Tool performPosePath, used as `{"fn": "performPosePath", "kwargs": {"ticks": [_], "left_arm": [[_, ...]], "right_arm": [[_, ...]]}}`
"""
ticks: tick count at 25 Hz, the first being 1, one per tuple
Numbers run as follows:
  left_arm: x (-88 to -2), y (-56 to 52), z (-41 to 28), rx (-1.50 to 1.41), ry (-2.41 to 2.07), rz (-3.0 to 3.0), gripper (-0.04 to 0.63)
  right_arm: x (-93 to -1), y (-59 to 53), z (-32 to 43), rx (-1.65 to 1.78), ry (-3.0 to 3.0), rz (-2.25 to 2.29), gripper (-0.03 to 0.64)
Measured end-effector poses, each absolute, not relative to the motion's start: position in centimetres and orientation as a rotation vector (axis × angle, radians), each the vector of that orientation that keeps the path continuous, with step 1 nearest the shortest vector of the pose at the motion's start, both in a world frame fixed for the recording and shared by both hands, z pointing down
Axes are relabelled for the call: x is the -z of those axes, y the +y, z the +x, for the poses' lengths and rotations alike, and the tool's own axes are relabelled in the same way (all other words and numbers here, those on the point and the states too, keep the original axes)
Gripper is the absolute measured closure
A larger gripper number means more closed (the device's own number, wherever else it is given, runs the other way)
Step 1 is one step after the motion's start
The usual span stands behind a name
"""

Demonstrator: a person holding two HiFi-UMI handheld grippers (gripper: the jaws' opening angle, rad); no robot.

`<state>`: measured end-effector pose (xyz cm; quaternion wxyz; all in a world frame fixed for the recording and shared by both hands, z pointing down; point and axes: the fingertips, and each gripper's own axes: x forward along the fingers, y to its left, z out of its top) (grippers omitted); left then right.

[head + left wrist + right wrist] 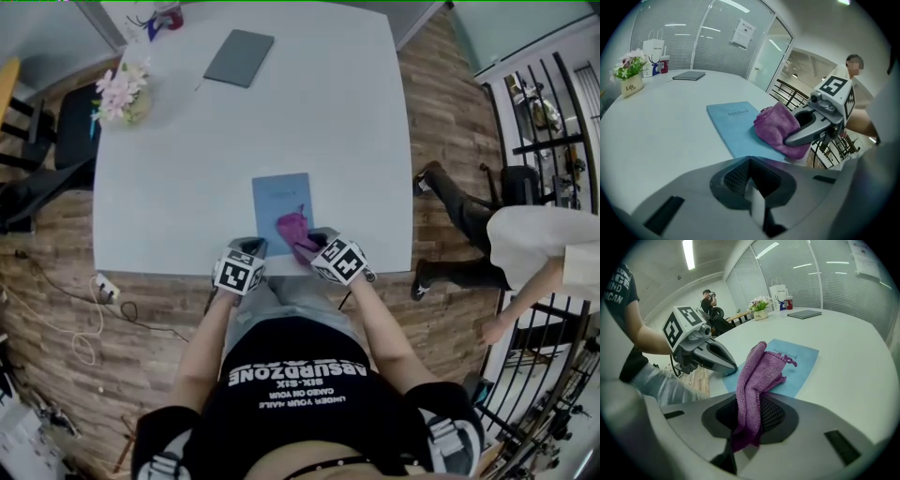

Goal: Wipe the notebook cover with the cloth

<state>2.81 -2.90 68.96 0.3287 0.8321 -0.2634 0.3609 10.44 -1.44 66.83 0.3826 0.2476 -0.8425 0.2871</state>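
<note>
Right gripper has its jaws clamped on a fold of the purple cloth, and the rest of it lies bunched on the near right part of the blue notebook. The notebook lies flat at the near edge of the white bench, right in front of the person. Left gripper shows its jaws closed together with nothing between them, tip apparently resting at the notebook's near left corner.

The risks: that bench top looks smooth and slick and the notebook is thin and light, so a hard stroke could skate it along or off the near edge. Only a narrow fold is pinched, so drag might tug the cloth free.

Textures: the cloth is soft, nubbly and loosely heaped; the cover is matte, flat and rectangular, with small print near its far end.
</note>
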Motion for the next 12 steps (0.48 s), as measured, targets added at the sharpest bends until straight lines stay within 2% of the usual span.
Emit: {"fn": "performPosePath", "kwargs": {"ticks": [12], "left_arm": [[-68.7,-2.8,3.1,-0.948,-0.678,2.180,0.580]], "right_arm": [[-67.0,-3.7,12.6,-0.766,-2.124,0.672,0.512]]}}
